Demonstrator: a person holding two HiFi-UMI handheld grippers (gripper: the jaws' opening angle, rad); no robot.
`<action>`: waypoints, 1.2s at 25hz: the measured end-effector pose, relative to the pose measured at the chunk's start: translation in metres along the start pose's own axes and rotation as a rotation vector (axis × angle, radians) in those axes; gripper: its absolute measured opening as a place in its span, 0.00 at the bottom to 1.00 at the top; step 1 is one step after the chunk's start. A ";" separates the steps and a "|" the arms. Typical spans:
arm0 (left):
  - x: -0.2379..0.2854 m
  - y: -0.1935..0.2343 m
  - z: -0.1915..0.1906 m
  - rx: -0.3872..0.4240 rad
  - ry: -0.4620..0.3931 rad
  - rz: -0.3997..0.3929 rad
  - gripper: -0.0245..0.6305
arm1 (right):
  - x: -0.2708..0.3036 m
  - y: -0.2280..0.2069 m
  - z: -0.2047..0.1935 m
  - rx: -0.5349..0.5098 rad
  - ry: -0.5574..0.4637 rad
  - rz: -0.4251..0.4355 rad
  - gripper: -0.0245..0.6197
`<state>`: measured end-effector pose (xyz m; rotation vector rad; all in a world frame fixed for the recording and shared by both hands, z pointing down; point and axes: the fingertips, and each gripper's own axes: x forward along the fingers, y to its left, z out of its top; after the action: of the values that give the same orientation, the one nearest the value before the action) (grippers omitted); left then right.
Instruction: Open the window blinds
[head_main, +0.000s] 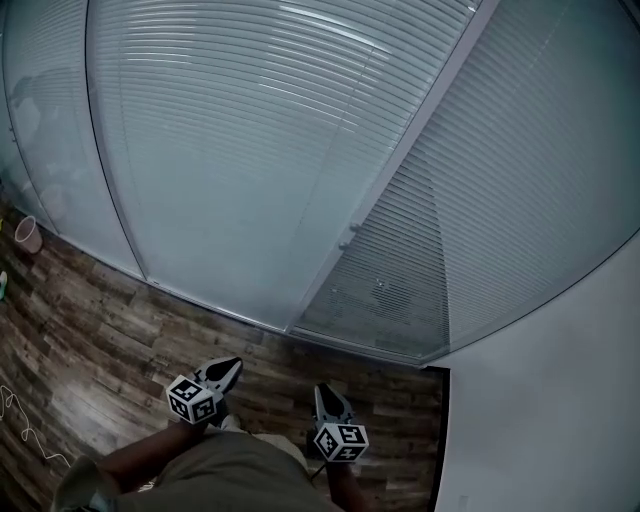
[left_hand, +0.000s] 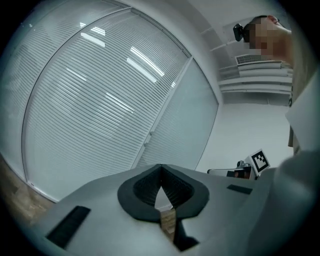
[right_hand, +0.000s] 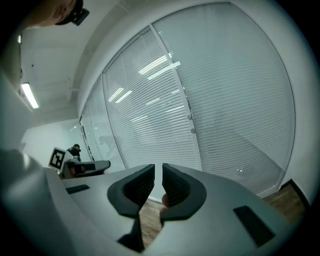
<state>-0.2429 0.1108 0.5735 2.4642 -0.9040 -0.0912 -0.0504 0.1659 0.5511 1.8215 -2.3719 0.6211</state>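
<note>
The window blinds (head_main: 250, 150) hang down, slats running horizontally; the left gripper (head_main: 232, 368) is closed and empty, the right gripper (head_main: 324, 392) barely apart and empty.

We find no word, number or brand name that can be read in any view. The only signs are black-and-white square markers. In the head view they cover the left cube (head_main: 193, 399) on the left tool (head_main: 232, 366) and the right cube (head_main: 341, 441) on the right tool (head_main: 323, 389). One such marker (left_hand: 259, 161) shows at the right of the left gripper view, another (right_hand: 57, 158) at the left of the right gripper view. They are block patterns, not letters.
</note>
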 end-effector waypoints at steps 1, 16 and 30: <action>-0.001 0.009 0.002 -0.016 -0.006 0.002 0.06 | 0.007 0.007 0.002 0.025 -0.011 0.009 0.12; 0.014 0.032 -0.011 -0.068 0.072 0.026 0.06 | 0.038 -0.023 0.002 0.034 0.010 0.002 0.12; 0.104 -0.037 -0.032 -0.090 0.026 0.128 0.06 | 0.042 -0.119 0.036 -0.042 0.073 0.125 0.12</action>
<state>-0.1331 0.0840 0.5952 2.3143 -1.0213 -0.0543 0.0559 0.0900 0.5623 1.6151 -2.4449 0.6338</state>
